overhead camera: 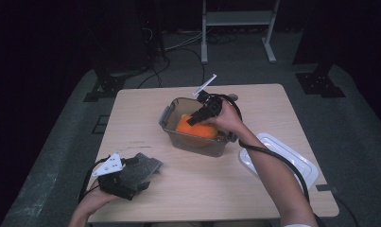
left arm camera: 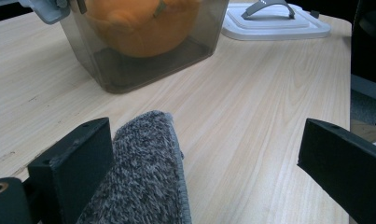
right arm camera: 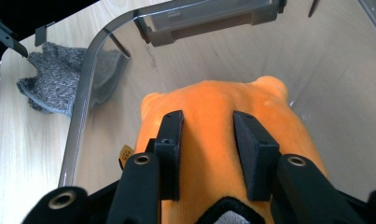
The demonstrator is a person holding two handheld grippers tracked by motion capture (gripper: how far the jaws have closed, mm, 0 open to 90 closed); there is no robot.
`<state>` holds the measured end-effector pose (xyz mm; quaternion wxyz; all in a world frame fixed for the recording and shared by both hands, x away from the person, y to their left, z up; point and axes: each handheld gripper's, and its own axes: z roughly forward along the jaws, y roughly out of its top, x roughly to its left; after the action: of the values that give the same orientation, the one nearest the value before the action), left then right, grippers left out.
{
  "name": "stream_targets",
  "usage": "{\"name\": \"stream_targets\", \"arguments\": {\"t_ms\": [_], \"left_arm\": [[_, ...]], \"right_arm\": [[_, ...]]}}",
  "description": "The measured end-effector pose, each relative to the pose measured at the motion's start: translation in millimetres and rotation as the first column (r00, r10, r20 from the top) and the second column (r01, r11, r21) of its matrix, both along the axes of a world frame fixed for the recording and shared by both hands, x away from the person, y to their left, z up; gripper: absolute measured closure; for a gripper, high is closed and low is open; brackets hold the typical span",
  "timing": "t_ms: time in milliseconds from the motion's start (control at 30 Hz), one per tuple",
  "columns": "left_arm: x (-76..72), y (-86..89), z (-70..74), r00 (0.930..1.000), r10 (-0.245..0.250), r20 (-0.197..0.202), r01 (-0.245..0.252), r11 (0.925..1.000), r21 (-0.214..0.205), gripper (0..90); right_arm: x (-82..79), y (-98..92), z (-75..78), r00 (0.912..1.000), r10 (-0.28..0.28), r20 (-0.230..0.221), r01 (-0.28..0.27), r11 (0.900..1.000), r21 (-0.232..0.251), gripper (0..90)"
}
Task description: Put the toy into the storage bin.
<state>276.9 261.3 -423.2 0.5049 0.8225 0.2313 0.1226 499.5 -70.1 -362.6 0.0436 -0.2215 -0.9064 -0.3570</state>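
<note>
The orange plush already sits inside the clear bin, which stands near the middle of the table. The right gripper reaches down into the bin — in its own view its jaws rest on top of the plush with a fold of orange fabric between them, not far apart; whether the pads press on that fold or have let it go cannot be told. So the placing looks done or nearly so, with the release still in doubt.

What seems left: getting that gripper out of the bin, and likely closing it — the white lid with a grey handle lies apart on the table, to the right of the bin, by the person's right forearm.

The left gripper rests at the near left of the table on a grey fuzzy cloth. Its jaws stand wide apart; the cloth lies against one jaw, not pinched. The cloth is outside the bin, and whether it goes in too is a guess.

Surface: a light wood-grain tabletop, otherwise bare. Room: dark, a grey floor with cables, black stand feet, and a white frame behind the table.
</note>
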Motion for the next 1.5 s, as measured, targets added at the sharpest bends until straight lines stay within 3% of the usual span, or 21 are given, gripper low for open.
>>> {"name": "stream_targets", "arguments": {"t_ms": [867, 1067, 1500], "left_arm": [[-0.5, -0.9, 0.8, 1.0, -0.002, 0.003, 0.002, 1.0, 0.001, 2.6], [-0.4, -1.0, 0.8, 1.0, -0.003, 0.003, 0.003, 1.0, 0.001, 2.6], [-0.7, -3.0, 0.0, 1.0, -0.005, -0.002, 0.005, 1.0, 0.001, 2.6]], "right_arm": [[-2.8, 0.4, 0.3, 1.0, 0.0, -0.003, 0.0, 0.9998, -0.019, 63.1], [-0.8, -6.8, 3.1, 0.9996, -0.006, -0.027, 0.007, 0.9992, 0.04, 64.0], [-11.7, -21.7, 15.1, 0.9998, -0.004, -0.021, 0.006, 0.9962, 0.087, 54.7]]}}
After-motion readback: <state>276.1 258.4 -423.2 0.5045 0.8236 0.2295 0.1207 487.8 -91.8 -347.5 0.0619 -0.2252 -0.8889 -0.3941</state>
